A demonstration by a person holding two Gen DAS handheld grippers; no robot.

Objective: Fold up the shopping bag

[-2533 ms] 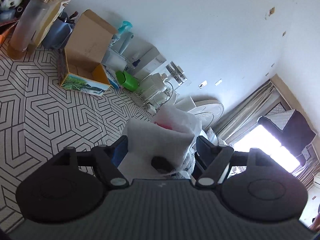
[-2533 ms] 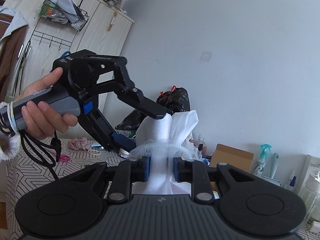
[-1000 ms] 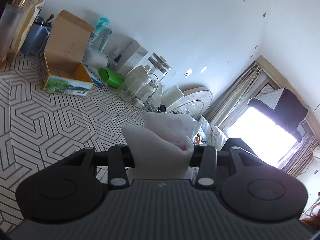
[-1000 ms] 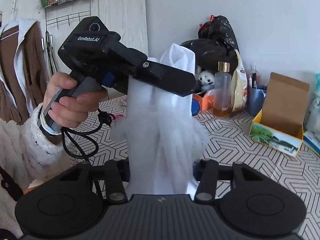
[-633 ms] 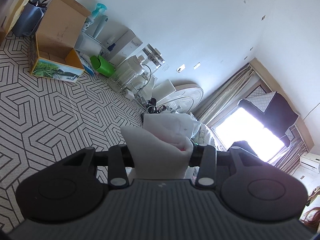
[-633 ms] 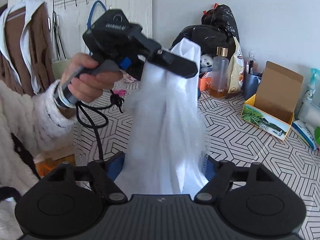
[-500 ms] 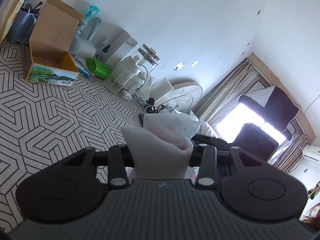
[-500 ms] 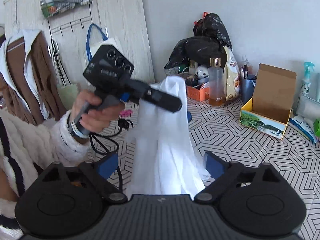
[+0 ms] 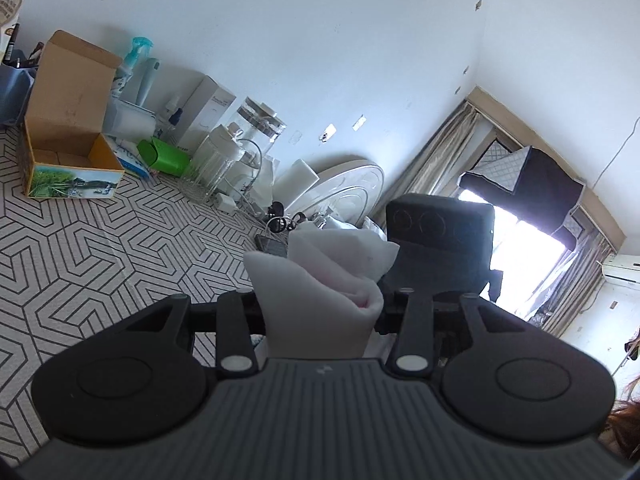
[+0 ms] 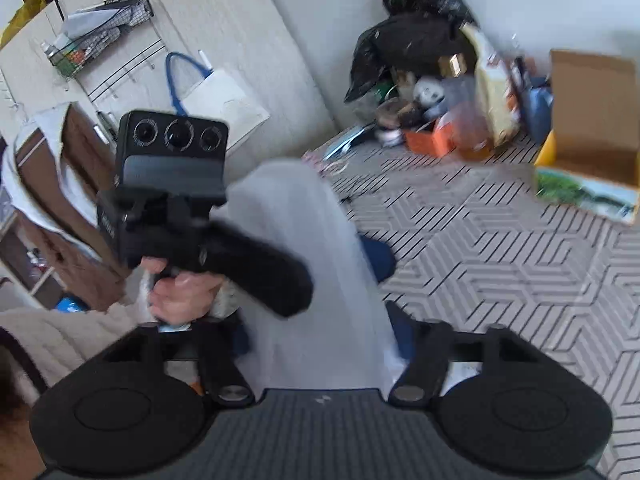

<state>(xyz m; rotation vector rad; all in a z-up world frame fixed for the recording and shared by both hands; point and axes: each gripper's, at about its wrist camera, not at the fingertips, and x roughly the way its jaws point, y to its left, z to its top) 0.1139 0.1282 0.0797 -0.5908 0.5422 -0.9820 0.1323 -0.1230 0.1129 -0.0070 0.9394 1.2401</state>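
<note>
Right gripper (image 10: 320, 344) has opened; one shopping bag (image 9: 320, 292), two grippers.

The left wrist camera sits just behind its own fingers, tilted upward and rolled, facing the white wall, the curtained window (image 9: 516, 240) at 3 o'clock and the patterned tabletop (image 9: 88, 248) at 9 o'clock; the right gripper's camera housing (image 9: 440, 236) looms near, just right of centre. The right wrist camera looks along its own fingers, downward across the same tabletop (image 10: 500, 264) toward the door at 11 o'clock; the left gripper (image 10: 180, 200) faces it at 9 o'clock, very near. Both views share the white bag (image 9: 320, 280) (image 10: 308, 272) close at centre and the open cardboard box (image 9: 68, 120) (image 10: 592, 128); the right view is motion-blurred.
</note>
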